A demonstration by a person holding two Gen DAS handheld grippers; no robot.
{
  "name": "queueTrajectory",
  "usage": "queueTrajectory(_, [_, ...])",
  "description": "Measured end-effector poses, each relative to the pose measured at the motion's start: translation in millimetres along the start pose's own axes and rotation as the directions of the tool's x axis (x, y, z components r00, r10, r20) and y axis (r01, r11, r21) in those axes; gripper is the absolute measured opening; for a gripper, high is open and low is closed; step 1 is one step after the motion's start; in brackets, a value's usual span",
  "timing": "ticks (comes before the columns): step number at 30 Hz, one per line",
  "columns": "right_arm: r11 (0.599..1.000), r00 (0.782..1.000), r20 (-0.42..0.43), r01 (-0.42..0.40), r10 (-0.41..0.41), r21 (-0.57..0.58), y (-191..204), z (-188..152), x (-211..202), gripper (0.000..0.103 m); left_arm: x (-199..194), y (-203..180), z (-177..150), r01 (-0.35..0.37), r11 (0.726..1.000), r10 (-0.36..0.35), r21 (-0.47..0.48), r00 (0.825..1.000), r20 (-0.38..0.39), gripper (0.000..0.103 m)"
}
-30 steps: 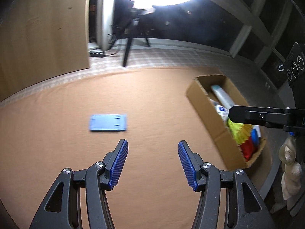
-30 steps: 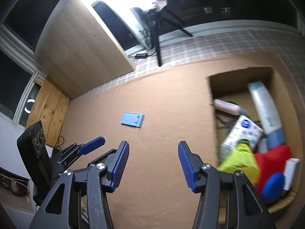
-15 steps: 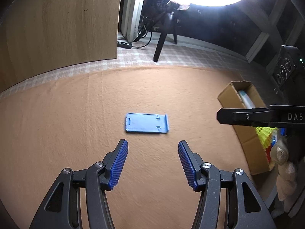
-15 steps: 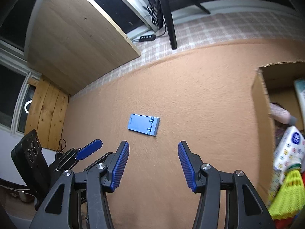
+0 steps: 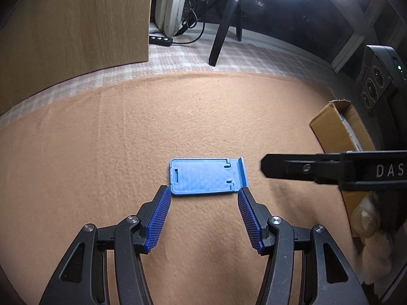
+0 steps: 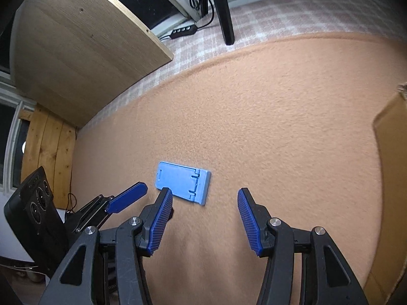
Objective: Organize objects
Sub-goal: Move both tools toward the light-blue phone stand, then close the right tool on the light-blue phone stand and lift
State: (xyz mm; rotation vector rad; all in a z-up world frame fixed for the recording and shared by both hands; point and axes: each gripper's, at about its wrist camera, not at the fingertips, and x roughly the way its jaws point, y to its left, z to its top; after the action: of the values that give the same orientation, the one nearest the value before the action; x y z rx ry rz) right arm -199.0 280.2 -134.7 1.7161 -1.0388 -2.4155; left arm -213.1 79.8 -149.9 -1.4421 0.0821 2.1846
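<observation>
A flat light-blue plastic phone stand [image 5: 207, 176] lies on the tan felt mat. My left gripper [image 5: 202, 195] is open and empty, its blue fingertips just short of the stand's near edge, one at each end. My right gripper [image 6: 204, 197] is open and empty, and the stand [image 6: 183, 181] lies just beyond its left finger. In the left wrist view one black finger [image 5: 305, 169] of the right gripper reaches in from the right, beside the stand. The left gripper's blue finger [image 6: 127, 200] shows at lower left in the right wrist view.
An open cardboard box [image 5: 338, 132] stands on the mat at the right; only its side [image 6: 391, 178] shows in the right wrist view. A wooden panel [image 5: 71, 30], a black tripod leg [image 5: 223, 30] and a power strip [image 5: 160, 40] stand beyond the mat's far edge.
Both grippers have moved toward the blue stand, away from the box. The stand now lies right at the left gripper's fingertips. Both grippers stay open.
</observation>
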Motion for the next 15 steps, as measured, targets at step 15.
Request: queueTrajectory(15, [0.995,0.996,-0.015,0.089,-0.090,-0.034,14.2,4.4,22.4,0.032,20.2,6.4,7.8,0.021,0.998,-0.020,0.051,0.999,-0.029,0.058])
